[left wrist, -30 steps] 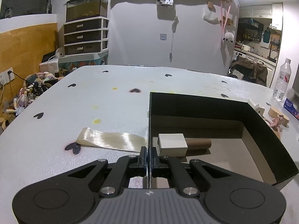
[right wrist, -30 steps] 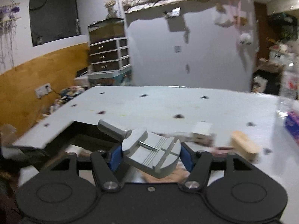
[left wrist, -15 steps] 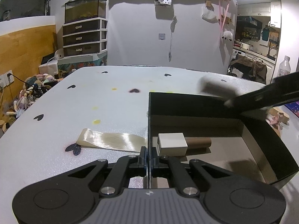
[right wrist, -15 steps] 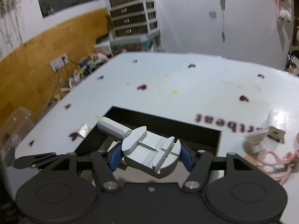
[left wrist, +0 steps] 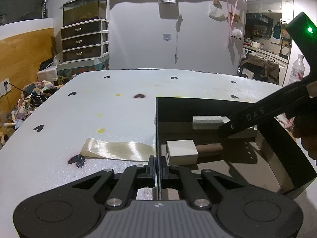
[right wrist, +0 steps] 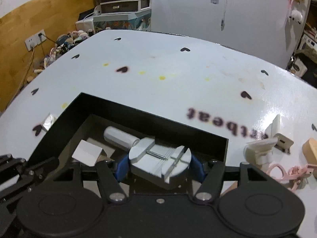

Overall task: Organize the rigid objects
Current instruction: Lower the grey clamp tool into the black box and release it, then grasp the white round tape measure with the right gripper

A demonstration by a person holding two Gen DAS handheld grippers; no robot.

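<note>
A black open box (left wrist: 218, 107) lies on the white table. My left gripper (left wrist: 158, 168) is shut on its left wall. Inside lie a white block (left wrist: 182, 151) and a brown cylinder (left wrist: 210, 148). My right gripper (right wrist: 160, 166) hangs over the inside of the box (right wrist: 138, 115). A grey round tool (right wrist: 158, 160) with a white handle (right wrist: 118, 136) is between its blue pads (right wrist: 122, 165). The jaws are opening and a thin gap shows at the right pad. In the left wrist view the tool's handle (left wrist: 208, 122) pokes out past the right gripper's finger (left wrist: 247, 119).
A cream ribbon (left wrist: 118, 150) lies left of the box. Right of the box are a white clip-like piece (right wrist: 259, 150), pink scissors (right wrist: 287, 174) and a wooden piece (right wrist: 311, 152). A water bottle (left wrist: 296, 71) stands at the far right edge.
My right gripper came in from the right with the grey tool and dipped into the box; its jaws now stand slightly wider. The left gripper kept still on the wall.
</note>
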